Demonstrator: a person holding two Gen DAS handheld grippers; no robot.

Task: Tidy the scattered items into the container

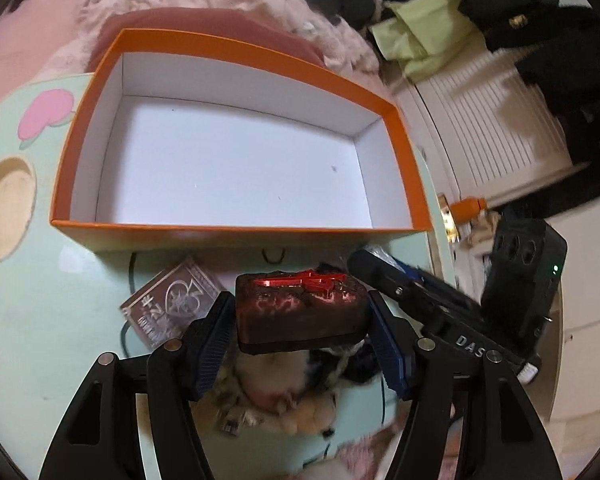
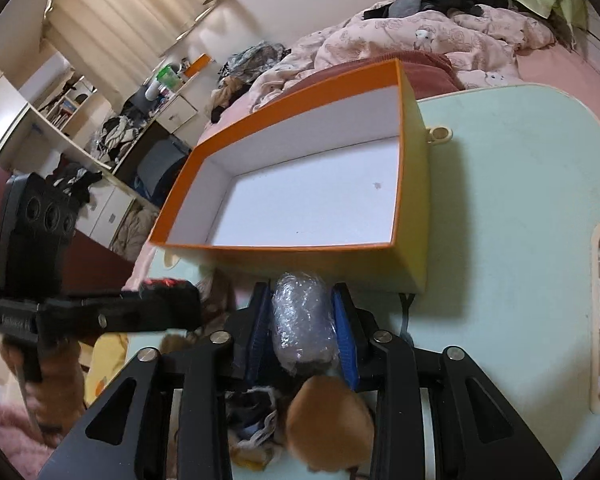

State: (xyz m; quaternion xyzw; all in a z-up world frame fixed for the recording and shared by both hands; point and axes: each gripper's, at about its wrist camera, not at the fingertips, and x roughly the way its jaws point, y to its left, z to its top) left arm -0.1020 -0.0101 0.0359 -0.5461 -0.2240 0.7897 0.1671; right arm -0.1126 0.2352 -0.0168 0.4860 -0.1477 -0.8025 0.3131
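Observation:
An open orange box [image 1: 236,36] with a white, empty inside stands on the mint-green table [image 1: 28,300]; it also shows in the right wrist view [image 2: 284,118]. My left gripper [image 1: 300,320] is shut on a dark red-black block with red raised characters [image 1: 300,308], held above the table just in front of the box. My right gripper [image 2: 302,320] is shut on a bundle in clear bubble wrap [image 2: 302,316], also just in front of the box [image 2: 340,268]. The right gripper [image 1: 440,300] shows at the right of the left wrist view; the left gripper [image 2: 140,312] at the left of the right view.
A clear acrylic card with white print [image 1: 172,300] lies on the table before the box. Plush toys lie under the grippers [image 1: 276,396] [image 2: 328,420]. A bed with pink bedding [image 2: 420,48] is behind the table. A round hole [image 1: 4,208] is in the table's left part.

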